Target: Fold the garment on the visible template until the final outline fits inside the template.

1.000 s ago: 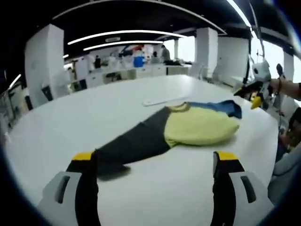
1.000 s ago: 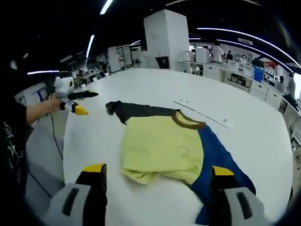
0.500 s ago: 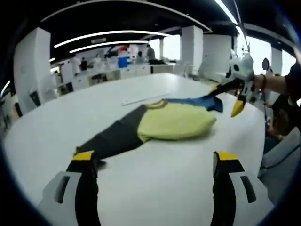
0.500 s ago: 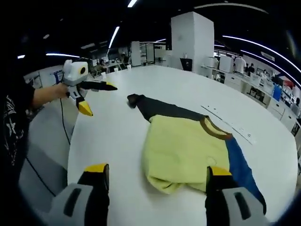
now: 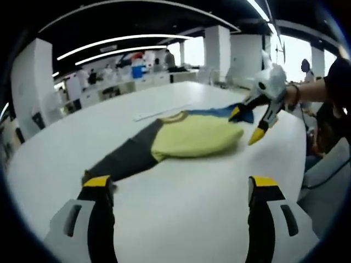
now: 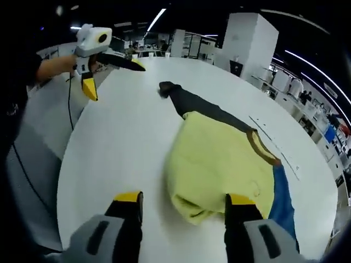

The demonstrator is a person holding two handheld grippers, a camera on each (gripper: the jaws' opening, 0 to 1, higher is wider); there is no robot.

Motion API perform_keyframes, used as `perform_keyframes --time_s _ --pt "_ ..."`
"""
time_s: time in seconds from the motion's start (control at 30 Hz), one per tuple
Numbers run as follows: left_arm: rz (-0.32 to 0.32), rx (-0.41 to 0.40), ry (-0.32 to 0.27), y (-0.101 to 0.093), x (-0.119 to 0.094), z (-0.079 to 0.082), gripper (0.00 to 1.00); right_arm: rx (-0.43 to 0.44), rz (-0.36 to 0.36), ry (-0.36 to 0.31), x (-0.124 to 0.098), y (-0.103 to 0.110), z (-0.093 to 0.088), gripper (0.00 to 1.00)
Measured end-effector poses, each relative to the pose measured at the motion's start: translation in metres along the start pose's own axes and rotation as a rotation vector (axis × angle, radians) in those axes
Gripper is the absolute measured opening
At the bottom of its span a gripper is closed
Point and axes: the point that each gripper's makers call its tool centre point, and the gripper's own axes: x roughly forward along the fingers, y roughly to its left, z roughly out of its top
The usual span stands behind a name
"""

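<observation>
A: While both tongs hang released, where's the garment (image 6: 219, 159)?
B: Flat on the white table (image 5: 181, 186). Dark sleeve left, yellow body mid, blue sleeve right. Left gripper (image 5: 178, 189) near the dark cuff; right gripper (image 6: 184, 204) at the yellow hem. Room: open office, white pillars (image 5: 33, 82), strip lights.

No readable text, labels, numbers — signs too blurred.

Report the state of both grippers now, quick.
Left gripper: open, holding nothing, just short of the dark sleeve.
Right gripper: open, holding nothing, at the hem of the yellow garment.
</observation>
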Motion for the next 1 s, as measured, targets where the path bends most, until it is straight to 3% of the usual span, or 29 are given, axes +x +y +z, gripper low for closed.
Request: perform_keyframes --time_s 0.27,0.3,0.37,0.47,0.63,1.0 --pt "0.000 -0.025 0.006 0.001 0.001 -0.004 0.99 -0.060 -0.070 0.012 0.009 -0.011 0.000 0.35" --pt "0.001 -0.025 0.009 -0.003 0.002 -0.001 0.99 -0.120 -0.079 0.026 0.010 -0.014 -0.001 0.32" --pt "0.005 -0.021 0.014 -0.003 0.002 -0.002 0.99 -0.162 -0.086 0.048 0.012 -0.014 -0.005 0.28" --pt "0.005 -0.018 0.022 0.001 0.002 -0.007 0.99 -0.171 -0.083 0.053 0.016 -0.012 -0.007 0.23" --pt "0.011 -0.020 0.028 0.006 0.002 -0.011 0.98 -0.180 -0.086 0.044 0.016 -0.018 -0.005 0.03" --pt "0.003 -0.018 0.039 0.005 0.008 -0.013 0.98 -0.161 -0.048 0.016 0.007 -0.025 0.009 0.00"
